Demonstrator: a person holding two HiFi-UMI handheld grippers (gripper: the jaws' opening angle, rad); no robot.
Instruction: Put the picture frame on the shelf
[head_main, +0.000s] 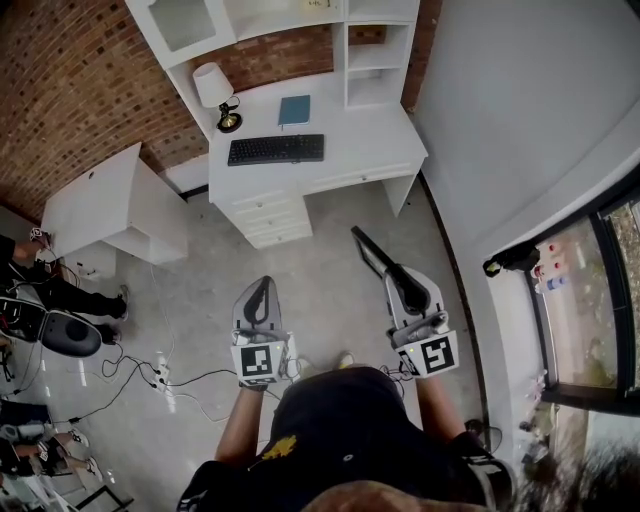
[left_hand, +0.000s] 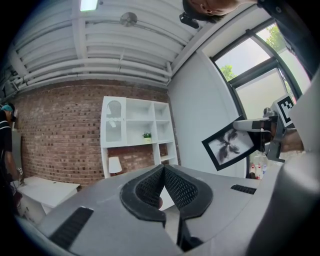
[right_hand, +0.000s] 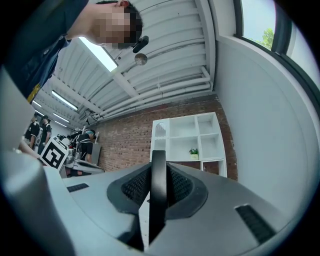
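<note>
The right gripper (head_main: 392, 275) clamps the picture frame (left_hand: 231, 146); left gripper (left_hand: 163, 168) fingers (left_hand: 149, 189) seem together.

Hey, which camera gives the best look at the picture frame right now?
The left gripper view: it shows the picture frame face-on, black border and dark print visible. The head view shows only a thin dark sliver from above; the right gripper view sees just its black edge, clamped in the right claw.

The picture frame (right_hand: 158, 192) had a smooth black edge, slightly glossy. The fingers (right_hand: 131, 188) of the right gripper (head_main: 397, 280) were faced in matt black with a fine mesh texture, and its shell was matt grey plastic. The shelf (head_main: 365, 60) and table (head_main: 355, 140) were smooth, painted white. The brick wall (head_main: 70, 90) was rough and red.
</note>
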